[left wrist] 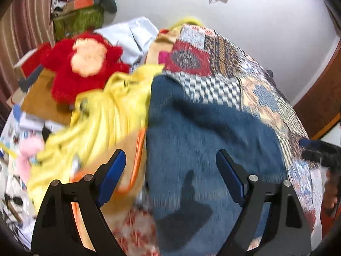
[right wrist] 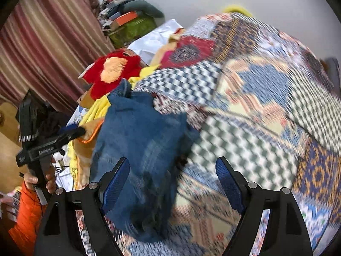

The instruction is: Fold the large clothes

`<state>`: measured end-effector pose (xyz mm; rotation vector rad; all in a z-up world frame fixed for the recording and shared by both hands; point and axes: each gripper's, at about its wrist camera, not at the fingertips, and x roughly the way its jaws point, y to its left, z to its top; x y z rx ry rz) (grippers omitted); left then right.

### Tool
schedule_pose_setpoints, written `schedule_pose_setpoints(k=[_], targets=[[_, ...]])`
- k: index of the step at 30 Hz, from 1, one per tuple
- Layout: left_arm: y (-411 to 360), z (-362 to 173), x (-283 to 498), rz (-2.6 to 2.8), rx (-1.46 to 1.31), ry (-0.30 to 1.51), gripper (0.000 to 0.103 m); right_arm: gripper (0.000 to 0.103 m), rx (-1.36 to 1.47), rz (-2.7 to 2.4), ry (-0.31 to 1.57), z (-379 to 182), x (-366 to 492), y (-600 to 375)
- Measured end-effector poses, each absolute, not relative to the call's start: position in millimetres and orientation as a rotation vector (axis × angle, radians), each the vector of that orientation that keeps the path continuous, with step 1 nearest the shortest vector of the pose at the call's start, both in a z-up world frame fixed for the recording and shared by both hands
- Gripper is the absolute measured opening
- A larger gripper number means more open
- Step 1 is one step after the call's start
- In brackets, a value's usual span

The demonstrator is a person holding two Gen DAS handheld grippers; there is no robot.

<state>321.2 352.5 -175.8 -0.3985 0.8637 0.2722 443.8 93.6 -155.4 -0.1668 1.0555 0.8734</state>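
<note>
A pair of blue jeans (left wrist: 204, 140) lies bunched on the patterned quilt (left wrist: 223, 49) of a bed; it also shows in the right wrist view (right wrist: 138, 136). My left gripper (left wrist: 170, 175) is open and empty, hovering over the jeans' left part. My right gripper (right wrist: 172, 181) is open and empty above the jeans' lower right edge. The left gripper (right wrist: 78, 131) also shows in the right wrist view, beside the jeans' left edge. The right gripper (left wrist: 315, 151) appears at the right edge of the left wrist view. Both views are motion-blurred.
A yellow cloth (left wrist: 102, 115) and an orange-trimmed garment (left wrist: 136, 149) lie left of the jeans. A red plush toy (left wrist: 83, 64) sits beyond them. Boxes and clutter (left wrist: 78, 10) stand by a striped curtain (right wrist: 42, 42). The quilt (right wrist: 266, 106) spreads to the right.
</note>
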Motion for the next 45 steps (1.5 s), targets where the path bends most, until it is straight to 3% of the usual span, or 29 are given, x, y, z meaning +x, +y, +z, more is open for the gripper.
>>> schedule_pose_setpoints(k=[7, 17, 25, 36, 45], targets=[[375, -211, 385, 0.295, -0.452, 0.929, 0.087, 0.081, -0.203, 0.916, 1.120, -189, 454, 157], [363, -238, 412, 0.321, -0.384, 0.984, 0.088, 0.081, -0.157, 0.850, 1.207, -234, 491, 139], [345, -158, 368, 0.336, -0.315, 0.844, 0.088, 0.081, -0.247, 0.786, 0.944, -149, 455, 114], [262, -9, 219, 0.271, -0.209, 0.427, 0.088, 0.081, -0.138, 0.797, 0.470, -6, 328, 56], [197, 37, 110, 0.308, -0.139, 0.191, 0.088, 0.081, -0.007, 0.795, 0.265, 38, 226, 0]])
